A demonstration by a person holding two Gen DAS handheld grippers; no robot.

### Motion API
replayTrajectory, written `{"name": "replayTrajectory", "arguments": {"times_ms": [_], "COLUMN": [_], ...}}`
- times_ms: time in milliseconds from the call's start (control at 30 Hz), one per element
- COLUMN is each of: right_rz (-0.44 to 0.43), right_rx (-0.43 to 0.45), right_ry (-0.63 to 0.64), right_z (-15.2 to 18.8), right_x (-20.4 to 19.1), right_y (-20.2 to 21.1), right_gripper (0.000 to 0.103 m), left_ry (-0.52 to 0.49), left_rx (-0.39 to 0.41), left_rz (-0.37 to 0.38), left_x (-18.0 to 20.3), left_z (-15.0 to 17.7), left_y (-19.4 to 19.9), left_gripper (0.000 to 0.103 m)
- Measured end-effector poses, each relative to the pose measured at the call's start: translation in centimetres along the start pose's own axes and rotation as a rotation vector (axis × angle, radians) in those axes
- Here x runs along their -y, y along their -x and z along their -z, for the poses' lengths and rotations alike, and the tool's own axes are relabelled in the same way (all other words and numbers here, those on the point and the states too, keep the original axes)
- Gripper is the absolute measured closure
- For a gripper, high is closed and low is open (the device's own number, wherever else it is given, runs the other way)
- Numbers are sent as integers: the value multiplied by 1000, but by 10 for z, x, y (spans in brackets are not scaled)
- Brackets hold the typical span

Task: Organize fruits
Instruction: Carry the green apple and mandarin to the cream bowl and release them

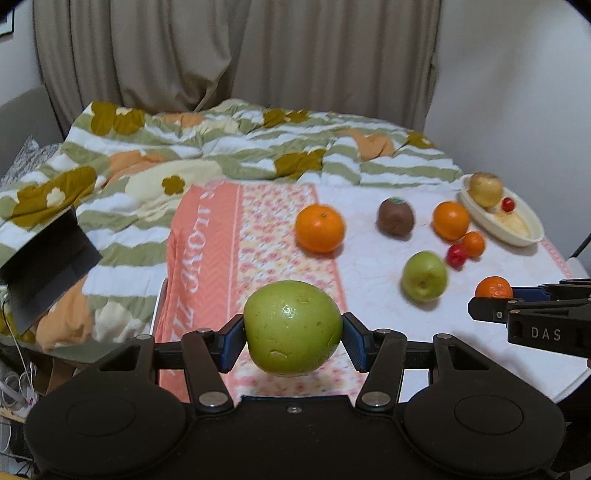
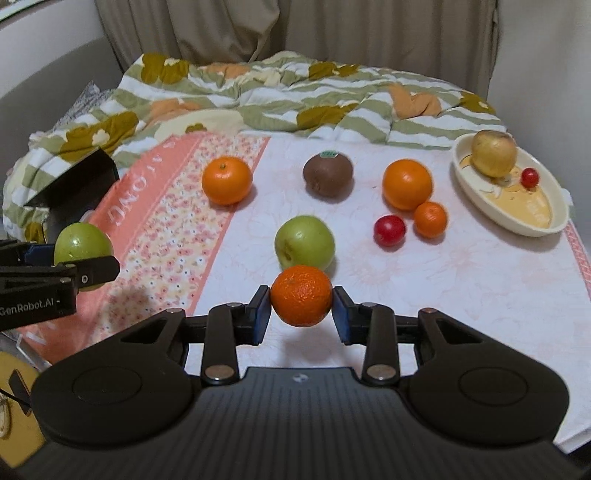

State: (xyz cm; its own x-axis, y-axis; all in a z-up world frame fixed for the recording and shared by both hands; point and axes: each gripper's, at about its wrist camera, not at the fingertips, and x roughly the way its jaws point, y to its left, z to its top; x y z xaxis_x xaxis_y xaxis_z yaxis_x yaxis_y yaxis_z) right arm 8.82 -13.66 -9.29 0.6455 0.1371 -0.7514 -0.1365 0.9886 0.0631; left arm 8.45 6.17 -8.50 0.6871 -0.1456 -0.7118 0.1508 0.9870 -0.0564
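My left gripper is shut on a green apple, held above the pink cloth; that apple also shows at the left of the right wrist view. My right gripper is shut on a mandarin, lifted off the table. On the table lie a second green apple, two oranges, a kiwi, a small mandarin and a red cherry tomato. A cream oval dish at the right holds a yellowish apple and a small red tomato.
A rumpled green, white and orange blanket covers the bed behind the table. A dark box stands at the left. Curtains hang at the back. Cables and clutter lie low at the left.
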Motion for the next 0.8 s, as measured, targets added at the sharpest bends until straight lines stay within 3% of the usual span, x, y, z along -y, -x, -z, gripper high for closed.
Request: {"name": "replayTrajectory", "arguments": {"times_ms": [367,800], "right_rz": [24,-6], "right_rx": [60,91], "right_ry": [-45,0], "right_z": [-11,-29], "right_x": [63,188], "right_y": [52,82], "right_gripper": [52,52], "left_ry": [-15,50], "left_rx": [86,131], "left_rz": [42,37], "left_x": [59,173], "left_z": [-23,-52], "left_y": [36,30], "left_gripper": [43,43]}}
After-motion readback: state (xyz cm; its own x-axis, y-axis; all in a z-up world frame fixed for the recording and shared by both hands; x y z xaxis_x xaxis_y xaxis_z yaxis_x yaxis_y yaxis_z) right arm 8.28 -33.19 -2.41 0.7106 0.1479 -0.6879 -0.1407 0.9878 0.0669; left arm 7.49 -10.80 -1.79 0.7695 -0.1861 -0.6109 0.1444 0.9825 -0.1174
